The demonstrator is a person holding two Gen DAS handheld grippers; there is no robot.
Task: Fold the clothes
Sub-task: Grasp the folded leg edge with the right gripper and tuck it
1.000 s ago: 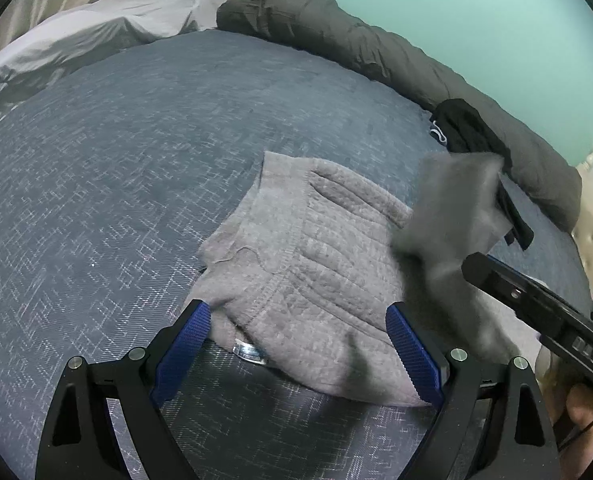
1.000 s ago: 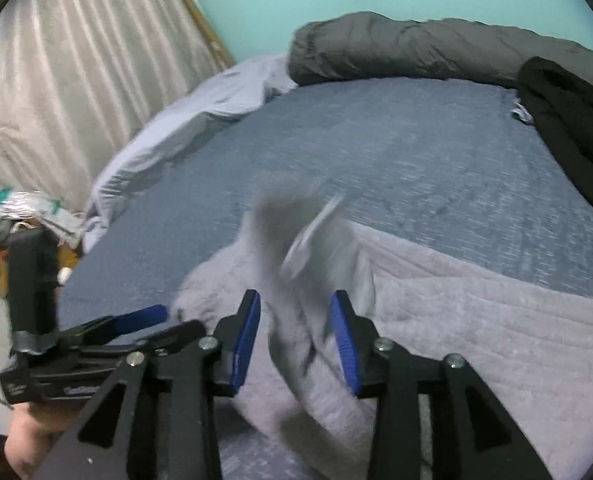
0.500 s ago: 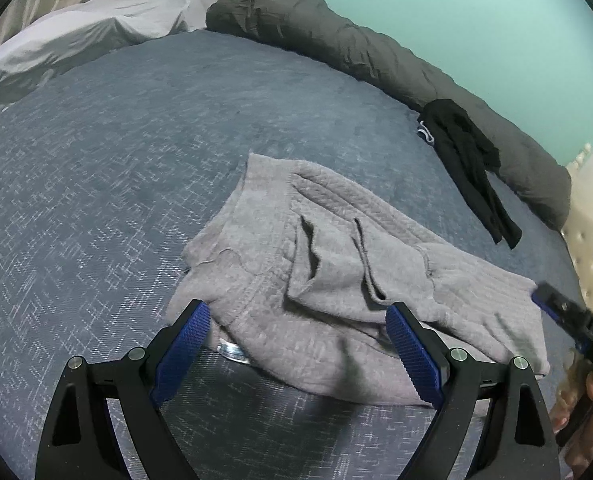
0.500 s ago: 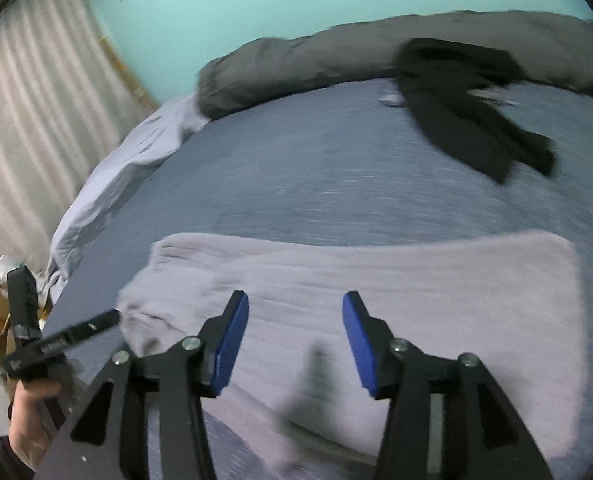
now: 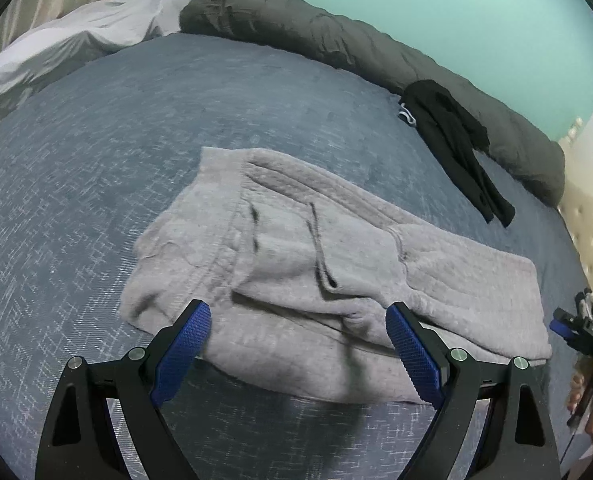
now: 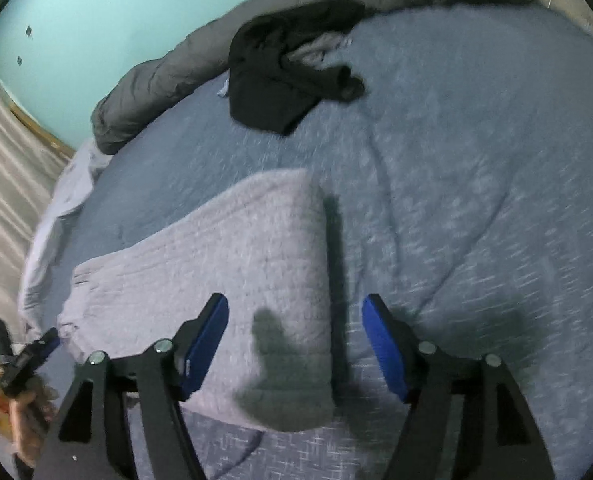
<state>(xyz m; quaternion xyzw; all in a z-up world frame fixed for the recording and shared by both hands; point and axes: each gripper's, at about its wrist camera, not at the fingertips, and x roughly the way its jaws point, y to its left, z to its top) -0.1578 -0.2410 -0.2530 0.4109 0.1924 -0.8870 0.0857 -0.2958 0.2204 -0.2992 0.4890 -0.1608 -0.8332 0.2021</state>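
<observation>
Your grey sweater lies part-folded on the bed, a sleeve doubled over its middle. Your left gripper hangs spread and empty over the near hem; your right gripper is opening, nothing pinched, above the sweater's end edge. Bite too shallow and you'll likely lift only the top layer and spoil the fold. The black garment and the dark quilt lie well apart from it, not in your way.
</observation>
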